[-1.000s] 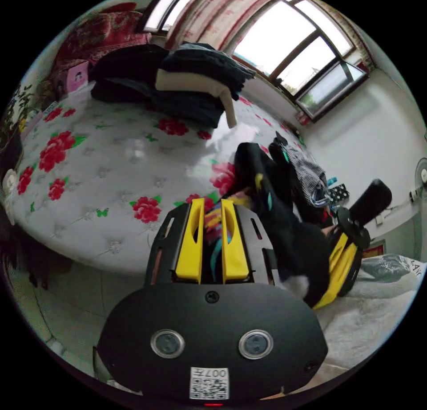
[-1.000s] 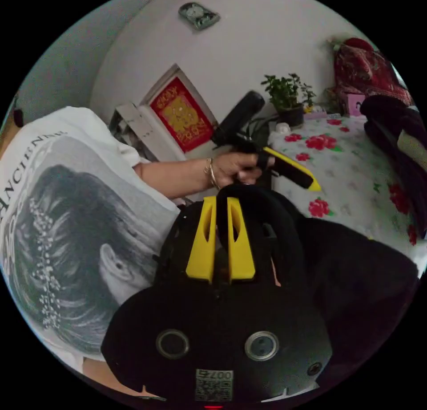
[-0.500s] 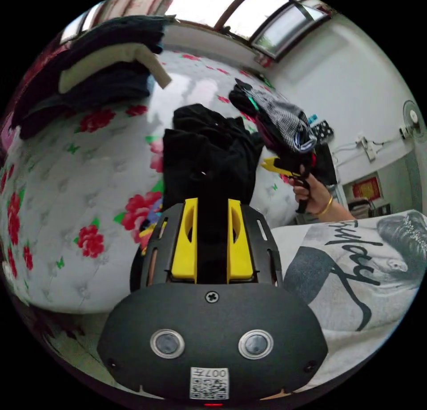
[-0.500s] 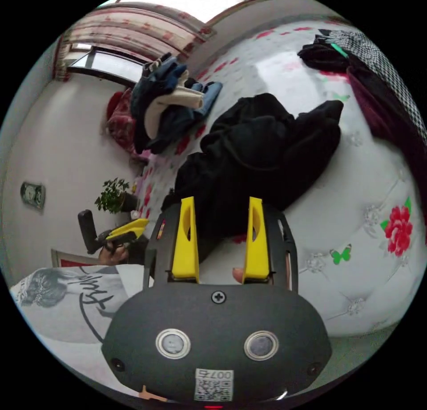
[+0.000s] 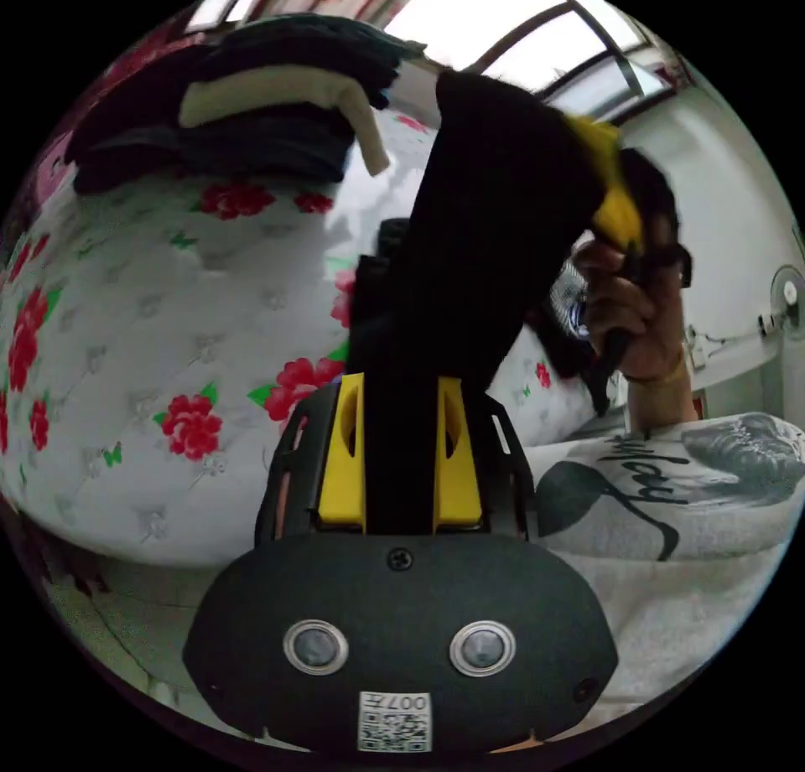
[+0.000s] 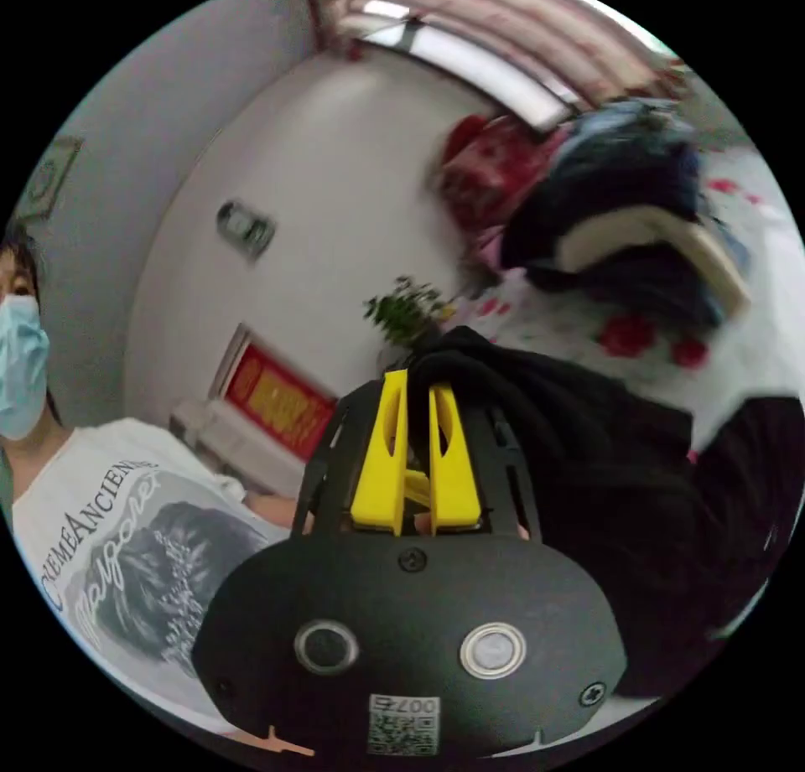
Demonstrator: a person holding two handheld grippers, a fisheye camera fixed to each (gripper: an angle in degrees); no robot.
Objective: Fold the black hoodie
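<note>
Black hoodie (image 5: 470,252) in both grippers (lifted off bed (image 5: 126,319))

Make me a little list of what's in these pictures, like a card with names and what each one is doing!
left gripper: shut on the black hoodie
right gripper: shut on the black hoodie
black hoodie: lifted, stretched between the two grippers
bed: white quilted cover with red flowers
pile of clothes: dark and cream pieces stacked on the bed
plant: green, beside the bed near the wall
person's hand: holding the right gripper's handle
</note>
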